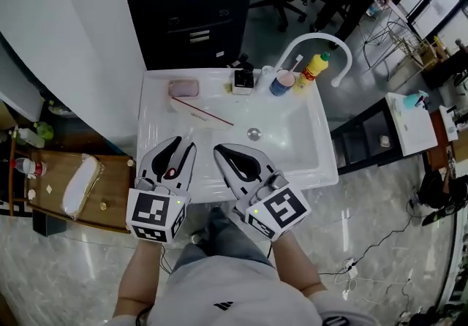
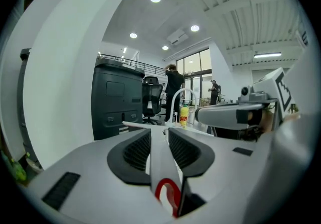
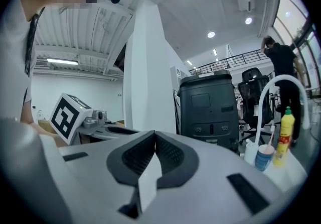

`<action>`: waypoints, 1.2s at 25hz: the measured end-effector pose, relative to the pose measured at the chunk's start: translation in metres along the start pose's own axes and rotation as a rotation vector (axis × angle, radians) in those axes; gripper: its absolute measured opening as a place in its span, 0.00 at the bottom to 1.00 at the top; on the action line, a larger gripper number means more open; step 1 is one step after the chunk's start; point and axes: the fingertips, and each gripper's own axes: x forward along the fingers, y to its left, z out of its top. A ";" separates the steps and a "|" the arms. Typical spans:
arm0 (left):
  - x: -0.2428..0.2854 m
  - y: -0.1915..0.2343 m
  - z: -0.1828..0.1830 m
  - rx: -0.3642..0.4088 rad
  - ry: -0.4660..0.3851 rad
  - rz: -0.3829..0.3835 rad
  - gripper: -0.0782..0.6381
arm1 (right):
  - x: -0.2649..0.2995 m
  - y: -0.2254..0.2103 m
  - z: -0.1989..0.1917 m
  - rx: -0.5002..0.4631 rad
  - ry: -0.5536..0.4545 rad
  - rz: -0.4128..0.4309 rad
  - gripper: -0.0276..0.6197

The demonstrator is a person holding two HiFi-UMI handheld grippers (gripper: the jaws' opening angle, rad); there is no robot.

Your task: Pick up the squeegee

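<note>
The squeegee (image 1: 202, 112) is a thin white blade with a red edge, slanting over the left of the white sink (image 1: 307, 142). Its white handle (image 2: 163, 168) with a red loop runs back between the jaws of my left gripper (image 1: 184, 143), which is shut on it. In the left gripper view the blade crosses just past the left gripper's (image 2: 159, 130) tips, above the sink. My right gripper (image 1: 219, 148) hovers beside it over the sink's front, shut with nothing in it. In the right gripper view the right gripper's (image 3: 154, 133) tips meet.
Along the sink's back rim stand a pink soap bar (image 1: 183, 88), a blue cup (image 1: 281, 82) with a toothbrush, a yellow bottle (image 1: 311, 71) and a white arched faucet (image 1: 322, 43). A black cabinet (image 1: 190, 3) stands behind. A wooden side table (image 1: 110, 186) is at the left.
</note>
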 end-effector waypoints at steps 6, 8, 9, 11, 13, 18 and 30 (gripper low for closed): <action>-0.023 -0.007 0.016 0.008 -0.060 -0.006 0.27 | -0.006 0.014 0.006 -0.018 -0.014 -0.002 0.06; -0.029 -0.009 0.020 0.008 -0.077 -0.007 0.27 | -0.007 0.018 0.007 -0.022 -0.016 -0.003 0.06; -0.032 -0.009 0.022 0.009 -0.084 -0.008 0.27 | -0.007 0.020 0.008 -0.023 -0.016 -0.003 0.06; -0.037 -0.009 0.025 0.012 -0.095 -0.009 0.27 | -0.006 0.024 0.009 -0.026 -0.018 -0.004 0.06; -0.043 -0.011 0.028 0.013 -0.103 -0.011 0.27 | -0.007 0.028 0.011 -0.029 -0.020 -0.003 0.06; -0.054 -0.010 0.030 0.008 -0.122 -0.008 0.27 | -0.007 0.038 0.014 -0.034 -0.024 0.005 0.06; -0.066 -0.005 0.032 0.009 -0.135 -0.007 0.27 | -0.004 0.050 0.019 -0.056 -0.028 0.006 0.06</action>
